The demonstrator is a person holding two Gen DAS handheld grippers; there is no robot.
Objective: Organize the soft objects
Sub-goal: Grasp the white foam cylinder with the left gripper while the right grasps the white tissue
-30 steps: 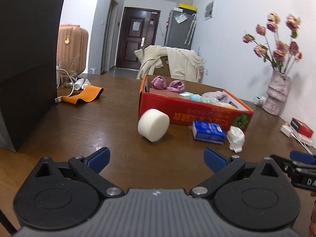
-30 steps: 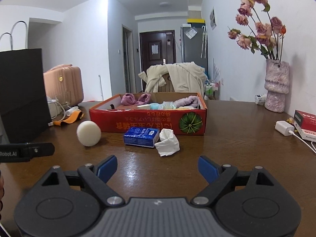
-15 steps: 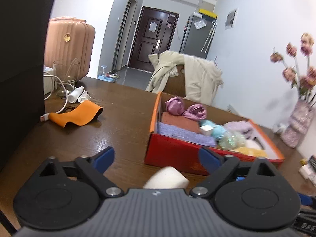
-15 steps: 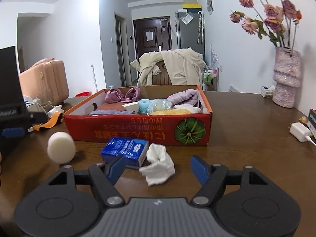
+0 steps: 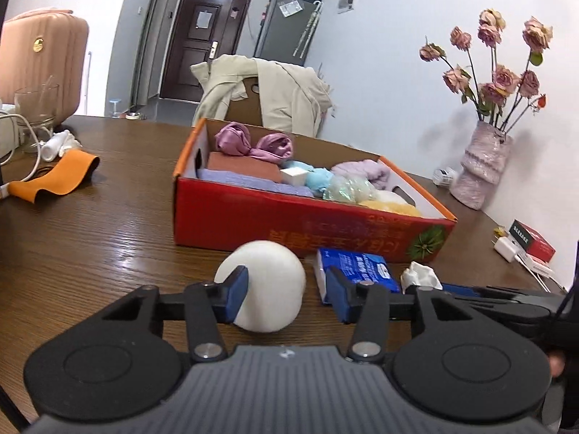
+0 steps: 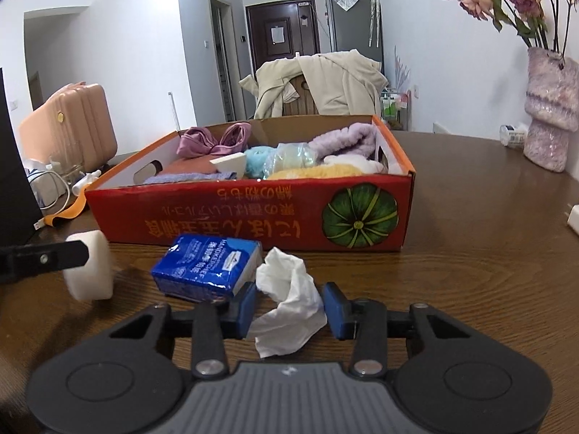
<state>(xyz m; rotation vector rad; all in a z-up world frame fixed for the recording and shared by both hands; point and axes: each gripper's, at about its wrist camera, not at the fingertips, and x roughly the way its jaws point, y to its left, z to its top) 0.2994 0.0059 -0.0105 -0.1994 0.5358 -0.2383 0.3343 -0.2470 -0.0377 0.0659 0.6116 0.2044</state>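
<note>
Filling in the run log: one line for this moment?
left hand-held gripper: around white sponge, closing | right hand-held gripper: around crumpled tissue | red box: behind

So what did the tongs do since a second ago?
Both came forward and narrowed. The left tongs now sit around the white sponge, and the right tongs sit around the crumpled tissue. Whether either is squeezing yet is unclear. The blue tissue pack and the red box stayed put.
</note>
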